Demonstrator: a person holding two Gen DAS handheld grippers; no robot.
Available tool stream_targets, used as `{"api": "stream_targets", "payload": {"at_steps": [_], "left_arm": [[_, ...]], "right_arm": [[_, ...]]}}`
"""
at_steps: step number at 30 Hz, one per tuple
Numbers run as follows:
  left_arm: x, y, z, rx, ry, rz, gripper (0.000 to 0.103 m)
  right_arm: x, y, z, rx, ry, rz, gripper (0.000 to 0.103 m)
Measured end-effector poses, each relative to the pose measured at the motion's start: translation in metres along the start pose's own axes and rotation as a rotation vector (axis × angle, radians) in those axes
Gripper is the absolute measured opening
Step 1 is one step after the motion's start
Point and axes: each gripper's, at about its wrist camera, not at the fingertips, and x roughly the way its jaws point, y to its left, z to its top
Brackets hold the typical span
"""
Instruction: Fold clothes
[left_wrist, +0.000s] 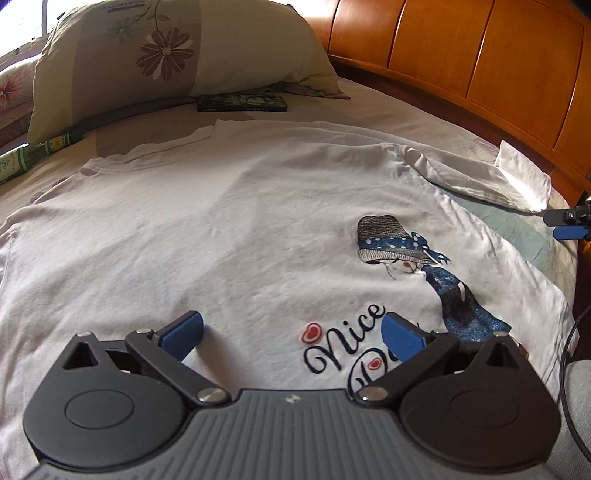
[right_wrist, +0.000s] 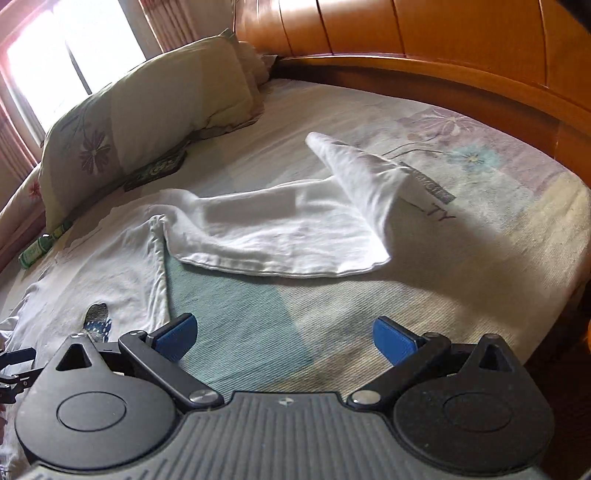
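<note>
A white T-shirt (left_wrist: 229, 221) lies spread flat on the bed, print side up, with a hat-and-scarf figure and "Nice" lettering. My left gripper (left_wrist: 291, 332) hovers open just above the shirt's lower front, nothing between its blue pads. The shirt's long sleeve (right_wrist: 280, 229) stretches out over the bedsheet, its end bent back in a kink. My right gripper (right_wrist: 284, 338) stands open over bare sheet in front of that sleeve, not touching it. The right gripper's tip (left_wrist: 569, 221) also shows at the far right of the left wrist view, beside the sleeve's cuff.
A flowered pillow (left_wrist: 177, 55) lies at the far left by a window. A dark flat case (left_wrist: 242, 103) and a green bottle (left_wrist: 22, 158) rest near it. The wooden headboard (left_wrist: 480, 74) curves around the bed's far edge. A cable (left_wrist: 569, 362) hangs at right.
</note>
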Motion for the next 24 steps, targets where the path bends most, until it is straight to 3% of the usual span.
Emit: {"api": "stream_targets", "payload": {"at_steps": [7, 13, 24], "left_arm": [[0.015, -0.05, 0.012, 0.011, 0.033, -0.024, 0.102], [0.024, -0.064, 0.016, 0.025, 0.049, 0.003, 0.102], [0.028, -0.066, 0.017, 0.016, 0.046, 0.022, 0.102]], "right_arm": [[0.015, -0.038, 0.023, 0.052, -0.068, 0.148, 0.103], [0.049, -0.058, 0.052, 0.112, -0.085, 0.283, 0.103], [0.07, -0.079, 0.079, 0.21, -0.093, 0.377, 0.103]]}}
